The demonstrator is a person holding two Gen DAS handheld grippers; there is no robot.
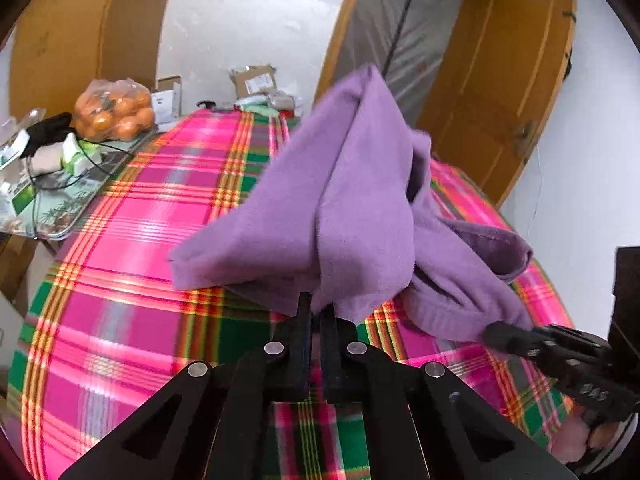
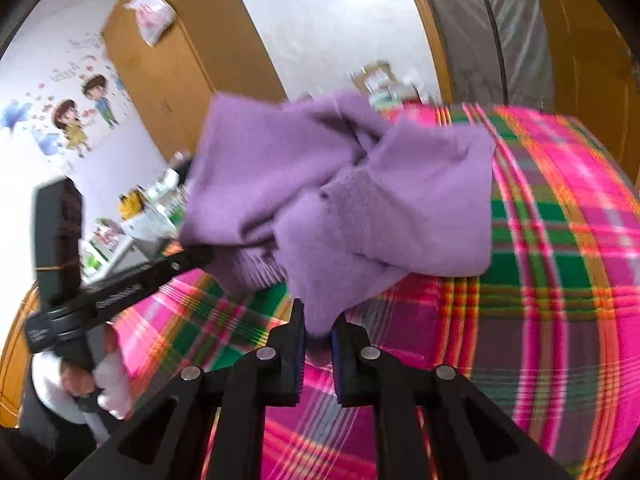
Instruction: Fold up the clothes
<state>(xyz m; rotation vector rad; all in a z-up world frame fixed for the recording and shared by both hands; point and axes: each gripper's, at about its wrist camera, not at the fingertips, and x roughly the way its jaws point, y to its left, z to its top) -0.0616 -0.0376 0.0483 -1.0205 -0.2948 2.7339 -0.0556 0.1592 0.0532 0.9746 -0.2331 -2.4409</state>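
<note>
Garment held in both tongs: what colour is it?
Plain purple garment, no pattern; clearest in the left wrist view.

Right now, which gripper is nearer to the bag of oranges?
Left. The left gripper holds the purple garment on the side where the bag of oranges sits; the right gripper grips the garment's opposite end, farther away.

Black tools (image 1: pixel 318 310), silver rivets (image 1: pixel 274 347)
</note>
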